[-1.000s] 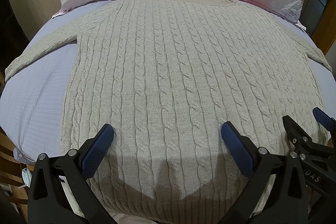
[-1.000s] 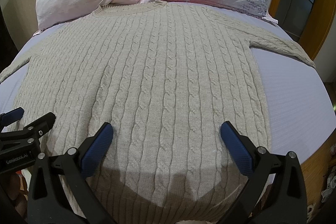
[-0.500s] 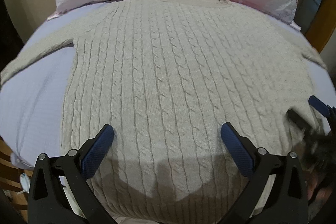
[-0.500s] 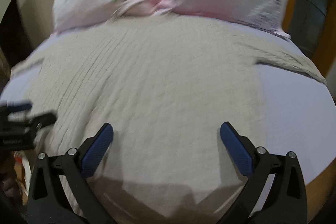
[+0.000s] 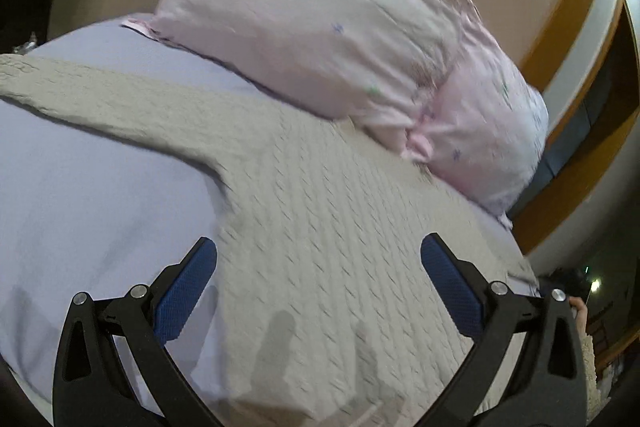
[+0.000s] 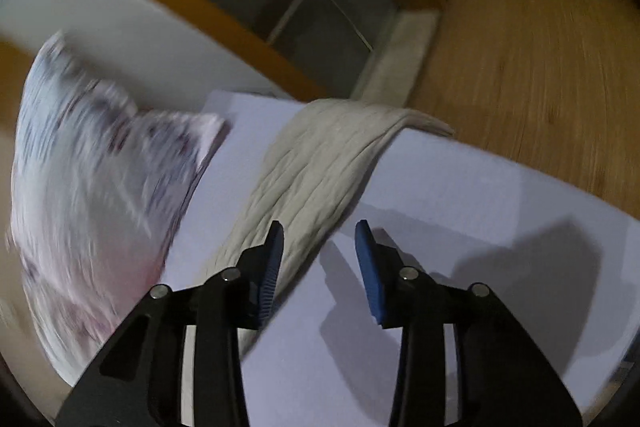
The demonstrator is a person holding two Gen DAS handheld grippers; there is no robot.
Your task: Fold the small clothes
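Note:
A beige cable-knit sweater (image 5: 320,211) lies flat on the lavender bed sheet (image 5: 80,187). Its left sleeve (image 5: 100,95) stretches out to the left in the left wrist view. My left gripper (image 5: 318,267) is wide open above the sweater's left side, holding nothing. In the right wrist view the right sleeve (image 6: 320,163) runs to the bed's edge, and its cuff hangs over it. My right gripper (image 6: 320,247) hovers just over this sleeve with the jaws partly closed and a gap between them, holding nothing.
Two pink floral pillows (image 5: 320,39) lie at the head of the bed; one shows blurred in the right wrist view (image 6: 92,195). A wooden headboard frame (image 6: 180,3) and wooden floor (image 6: 540,67) lie beyond the bed's right edge.
Both grippers have swung outward from the sweater's hem: the left toward the left sleeve and shoulder, the right toward the right sleeve. The right jaws have narrowed from wide open.

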